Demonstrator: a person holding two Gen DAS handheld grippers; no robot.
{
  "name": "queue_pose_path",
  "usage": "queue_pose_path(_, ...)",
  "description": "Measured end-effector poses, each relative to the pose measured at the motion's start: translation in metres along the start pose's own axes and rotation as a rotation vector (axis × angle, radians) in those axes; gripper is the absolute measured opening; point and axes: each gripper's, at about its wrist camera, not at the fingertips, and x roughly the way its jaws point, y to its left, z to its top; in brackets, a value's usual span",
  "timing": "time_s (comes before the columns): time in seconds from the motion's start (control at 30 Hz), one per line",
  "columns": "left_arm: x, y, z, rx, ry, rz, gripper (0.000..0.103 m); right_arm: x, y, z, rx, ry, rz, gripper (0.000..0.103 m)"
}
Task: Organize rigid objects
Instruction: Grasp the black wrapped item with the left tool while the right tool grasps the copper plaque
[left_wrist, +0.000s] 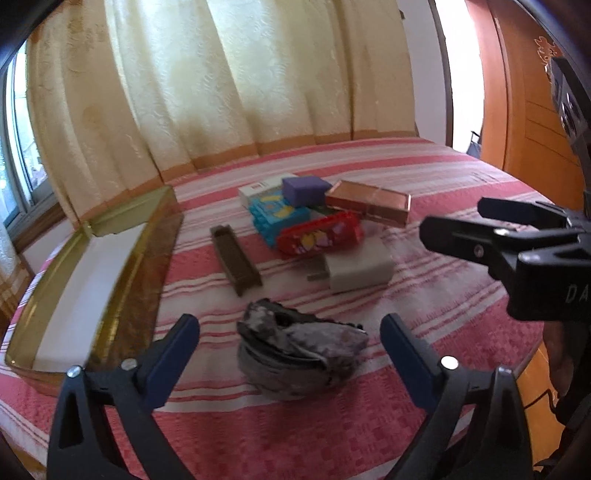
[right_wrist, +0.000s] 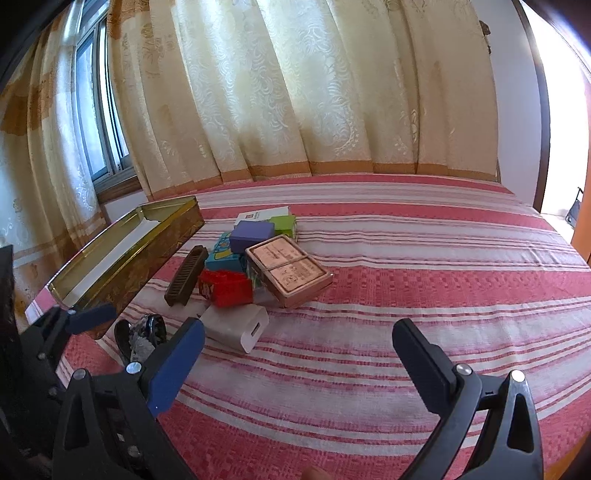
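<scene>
Left gripper (left_wrist: 290, 339) held apart, grey crumpled object (left_wrist: 299, 352) seen between fingers (untouched). Right gripper (right_wrist: 297, 354) apart over striped bedspread (right_wrist: 406, 295). Gold tin (left_wrist: 92, 266) at left of frame.

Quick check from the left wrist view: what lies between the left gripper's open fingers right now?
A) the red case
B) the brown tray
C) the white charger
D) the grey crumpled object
D: the grey crumpled object lies on the striped bedspread between the fingers of the left gripper, whose pads stand clear of it.
</scene>
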Motion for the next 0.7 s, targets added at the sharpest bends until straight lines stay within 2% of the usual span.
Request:
queue_pose_path(0.03, 0.004, 0.0, -0.001, 0.002, 0.009, 0.0, 0.089, 0.002, 0.0, 0.0, 0.001, 0.002, 0.001, 0.102)
queue_pose_path(0.07, 0.008, 0.0, -0.001, 0.002, 0.018, -0.01, 0.075, 0.003, 0.001, 0.001, 0.001, 0.003, 0.001, 0.102)
queue_pose_path(0.1, 0.011, 0.001, -0.002, -0.005, 0.031, -0.024, 0.071, 0.006, 0.001, 0.002, 0.001, 0.004, 0.003, 0.102)
queue_pose_path(0.3, 0.01, 0.01, -0.003, -0.038, 0.02, -0.047, 0.07, 0.016, 0.002, 0.015, -0.002, -0.011, 0.004, 0.101)
queue_pose_path(0.43, 0.006, 0.019, 0.001, -0.062, 0.0, -0.045, 0.07, 0.032, -0.004, 0.032, 0.014, 0.0, -0.018, 0.09)
queue_pose_path(0.57, 0.004, 0.03, 0.012, -0.08, -0.026, -0.034, 0.07, 0.045, -0.008, 0.042, 0.018, 0.026, -0.01, 0.089)
queue_pose_path(0.7, 0.009, 0.039, 0.023, -0.101, -0.037, -0.02, 0.07, 0.058, -0.006, 0.047, 0.002, 0.065, 0.009, 0.083)
